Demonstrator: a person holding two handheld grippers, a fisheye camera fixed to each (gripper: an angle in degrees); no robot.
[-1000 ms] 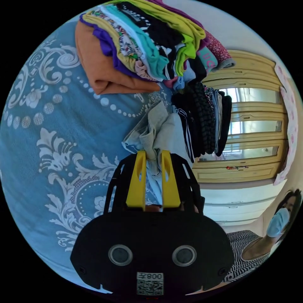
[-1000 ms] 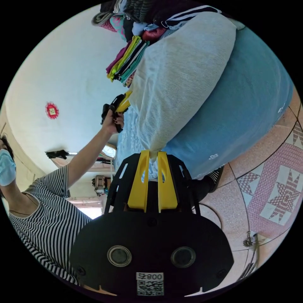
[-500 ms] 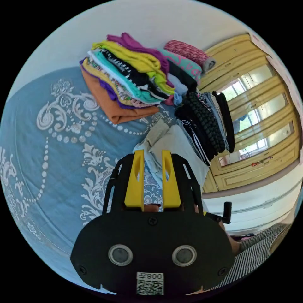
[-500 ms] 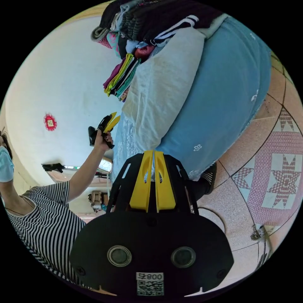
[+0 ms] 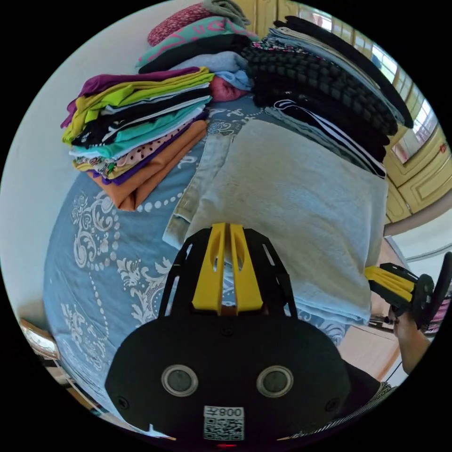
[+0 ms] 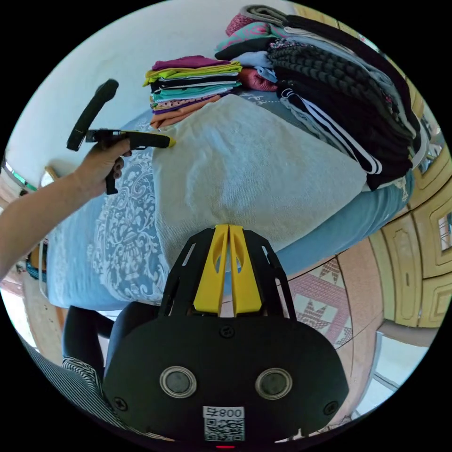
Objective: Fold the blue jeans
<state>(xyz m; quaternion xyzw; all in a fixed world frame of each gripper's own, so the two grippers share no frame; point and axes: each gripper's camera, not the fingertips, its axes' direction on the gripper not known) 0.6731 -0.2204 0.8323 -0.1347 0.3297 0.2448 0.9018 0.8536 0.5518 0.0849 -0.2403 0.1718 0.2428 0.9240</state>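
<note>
Now both tongs, left point(image 5: 228, 226) and right point(image 6: 228, 227), are clenched at the jeans' point(image 5: 292, 197) edge

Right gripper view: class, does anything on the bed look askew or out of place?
Little stands out. The folded jeans lie flat on the bedspread, but their near edge overhangs the side of the bed. The dark stack beside them leans, its lowest layers touching the jeans.

**Colours and patterns on the bed**

My jeans point(image 5: 301, 207) are a pale, washed-out blue. The bedspread point(image 5: 94, 263) under them is mid blue with white scrollwork and dotted chains. One stack point(image 5: 136, 127) runs purple, lime, black, teal, orange. The other pile point(image 6: 348, 89) is mostly black, with white stripes. My tongs' jaws are yellow on black frames. Floor tiles point(image 6: 325, 301) are pink with star motifs.
</note>
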